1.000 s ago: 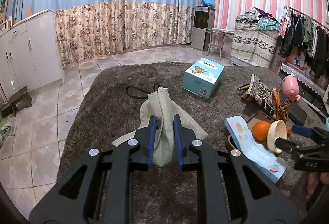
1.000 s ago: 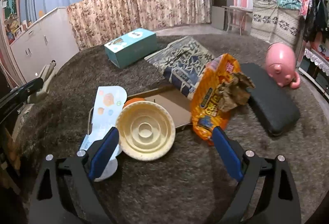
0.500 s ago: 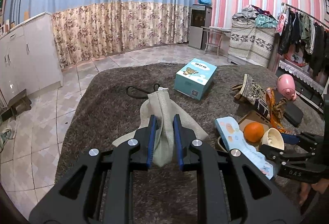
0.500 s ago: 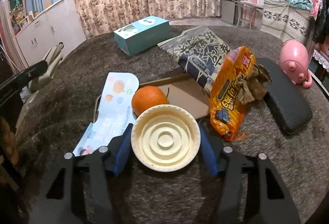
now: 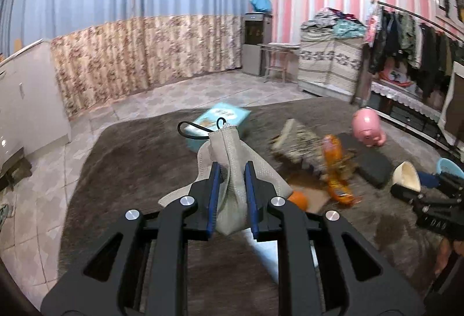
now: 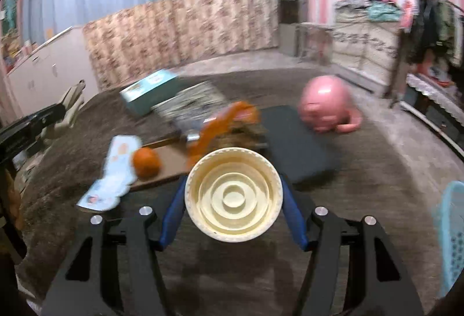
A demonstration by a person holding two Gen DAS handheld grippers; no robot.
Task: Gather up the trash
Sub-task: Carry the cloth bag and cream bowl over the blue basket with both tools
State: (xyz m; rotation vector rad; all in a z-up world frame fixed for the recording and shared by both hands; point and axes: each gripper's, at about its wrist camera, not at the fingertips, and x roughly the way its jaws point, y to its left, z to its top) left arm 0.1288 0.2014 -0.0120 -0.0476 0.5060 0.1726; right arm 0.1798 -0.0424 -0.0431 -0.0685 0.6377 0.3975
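My left gripper (image 5: 231, 168) is shut on a beige face mask (image 5: 232, 153) with a black ear loop, held up above the brown carpet. My right gripper (image 6: 233, 188) is shut on a cream paper cup (image 6: 233, 194), bottom toward the camera, lifted off the carpet; the cup also shows in the left wrist view (image 5: 406, 176). An orange snack bag (image 6: 223, 124), an orange (image 6: 146, 162), a pale blue wrapper (image 6: 113, 176) and a cardboard piece (image 6: 171, 162) lie on the carpet ahead.
A teal box (image 6: 149, 91), a patterned bag (image 6: 191, 107), a black pad (image 6: 293, 144) and a pink piggy bank (image 6: 327, 108) lie on the carpet. A light blue basket (image 6: 452, 231) stands at the right edge. White cabinets (image 5: 26, 95) stand to the left.
My right gripper closed on the cream cup and lifted it up and to the right, off the orange. My left gripper rose and swung right with the mask.
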